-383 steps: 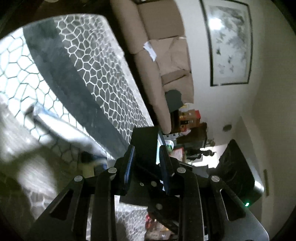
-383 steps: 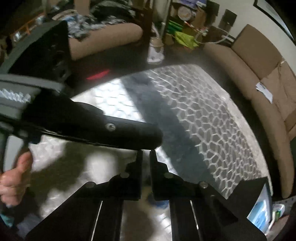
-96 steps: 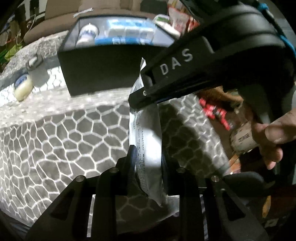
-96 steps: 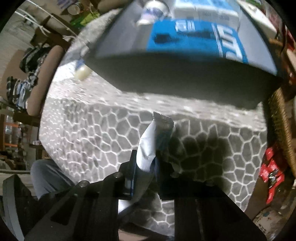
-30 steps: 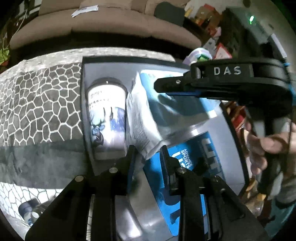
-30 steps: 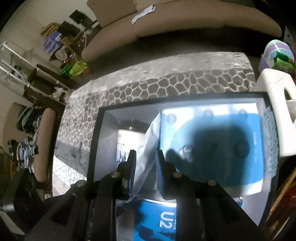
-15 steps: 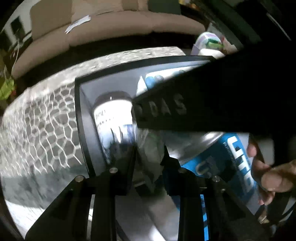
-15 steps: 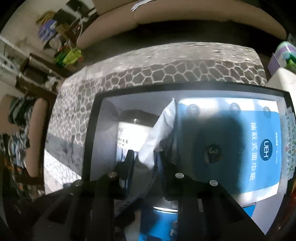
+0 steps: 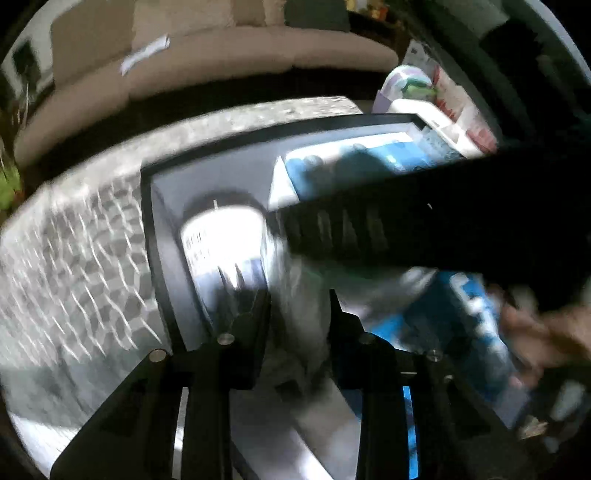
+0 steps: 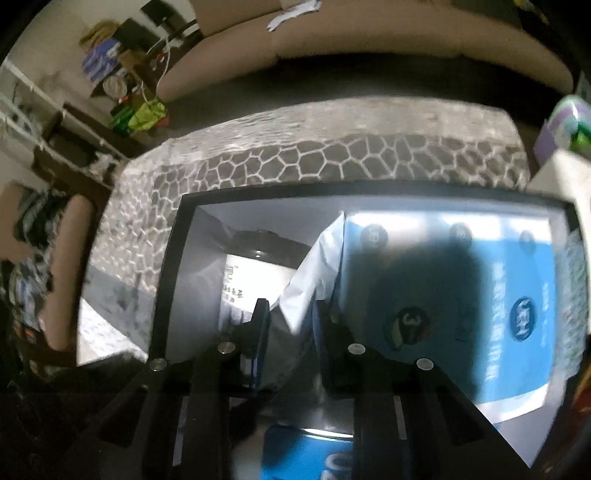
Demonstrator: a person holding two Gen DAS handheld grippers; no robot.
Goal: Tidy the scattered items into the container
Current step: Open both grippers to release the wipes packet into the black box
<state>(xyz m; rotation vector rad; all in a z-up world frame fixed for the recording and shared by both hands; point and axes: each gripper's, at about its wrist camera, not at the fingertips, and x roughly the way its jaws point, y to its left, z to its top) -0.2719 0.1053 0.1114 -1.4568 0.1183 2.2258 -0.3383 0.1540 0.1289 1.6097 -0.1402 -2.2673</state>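
Right wrist view shows you the white pouch standing on edge inside the black container, wedged between the white cup on its left and the blue tissue pack on its right. Your right gripper has its fingers on either side of the pouch, only a narrow gap apart, and appears to pinch the lower part of it. A second blue package lies at the near end of the container, partly under the gripper body.

From the left wrist view, heavily blurred, your left gripper also has the pouch between its fingers, which stand a little apart with the pale plastic filling the gap; whether they grip it firmly I cannot tell. Your right gripper's dark body crosses above, over the tissue pack, with your right hand behind it.

The container sits on the honeycomb-patterned table cover, with the beige sofa beyond.
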